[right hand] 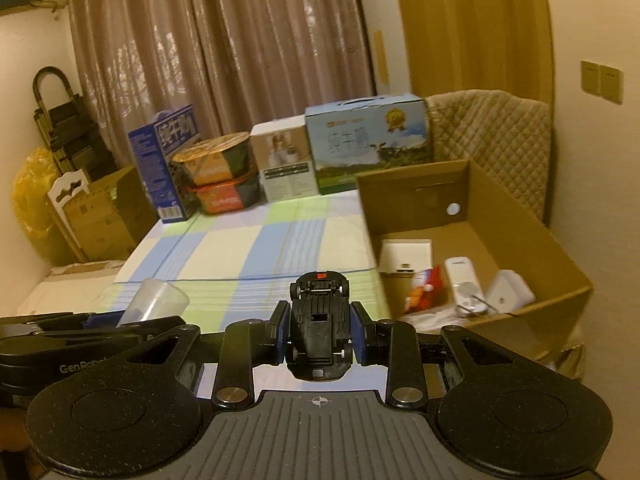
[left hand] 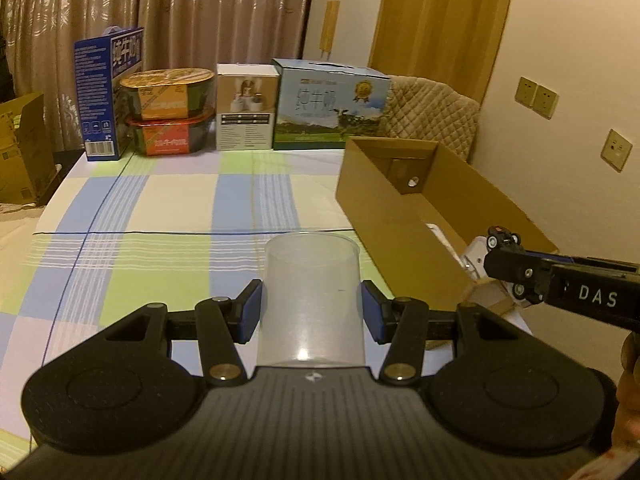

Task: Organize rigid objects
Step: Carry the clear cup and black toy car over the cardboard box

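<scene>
Toy car (right hand: 319,330) clamped upside-down in right gripper (right hand: 320,334), near cardboard box (right hand: 520,216); clear cup (left hand: 312,300) clamped in left gripper (left hand: 312,312) above tabletop (left hand: 160,216). Risk: smooth cup slipping; grippers colliding at box.

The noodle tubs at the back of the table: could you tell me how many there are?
2: one tub stacked on the other tub, between the blue carton and white box. More may be hidden behind.
</scene>
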Motion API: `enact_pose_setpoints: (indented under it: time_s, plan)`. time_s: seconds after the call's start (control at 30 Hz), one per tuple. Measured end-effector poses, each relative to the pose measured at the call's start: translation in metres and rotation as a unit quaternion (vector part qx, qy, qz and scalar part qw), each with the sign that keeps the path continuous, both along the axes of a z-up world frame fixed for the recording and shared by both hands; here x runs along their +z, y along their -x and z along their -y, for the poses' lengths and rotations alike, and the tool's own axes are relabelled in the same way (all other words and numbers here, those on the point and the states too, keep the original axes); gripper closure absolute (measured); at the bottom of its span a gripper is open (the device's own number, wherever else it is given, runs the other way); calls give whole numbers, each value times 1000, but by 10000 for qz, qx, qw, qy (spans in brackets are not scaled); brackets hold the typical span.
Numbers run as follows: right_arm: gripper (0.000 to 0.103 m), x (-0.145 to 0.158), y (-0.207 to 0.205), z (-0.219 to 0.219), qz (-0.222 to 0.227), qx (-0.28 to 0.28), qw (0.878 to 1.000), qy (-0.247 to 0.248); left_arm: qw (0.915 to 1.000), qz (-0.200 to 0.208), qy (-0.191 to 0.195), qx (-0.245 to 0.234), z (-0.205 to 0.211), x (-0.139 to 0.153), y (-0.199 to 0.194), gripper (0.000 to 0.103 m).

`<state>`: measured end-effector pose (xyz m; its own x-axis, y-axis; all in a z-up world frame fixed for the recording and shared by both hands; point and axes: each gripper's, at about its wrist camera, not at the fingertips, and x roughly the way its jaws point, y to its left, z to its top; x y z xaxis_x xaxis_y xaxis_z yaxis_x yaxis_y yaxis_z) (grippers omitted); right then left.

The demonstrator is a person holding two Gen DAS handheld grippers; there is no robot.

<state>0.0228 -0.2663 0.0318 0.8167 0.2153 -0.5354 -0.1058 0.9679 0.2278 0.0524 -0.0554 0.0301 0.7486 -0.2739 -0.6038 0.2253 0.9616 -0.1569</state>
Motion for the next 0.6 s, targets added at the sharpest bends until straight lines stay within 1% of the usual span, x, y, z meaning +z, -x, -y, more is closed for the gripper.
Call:
enact_pose_setpoints:
  time_s: [0.23, 0.6]
  plan:
    - [75, 4, 13, 30, 39, -275, 9996, 54, 9997, 15, 77, -227, 24, 6, 7, 56]
    - [75, 5, 16, 85, 34, -744, 9972, 60, 9972, 46, 100, -739, 74, 16, -1, 56]
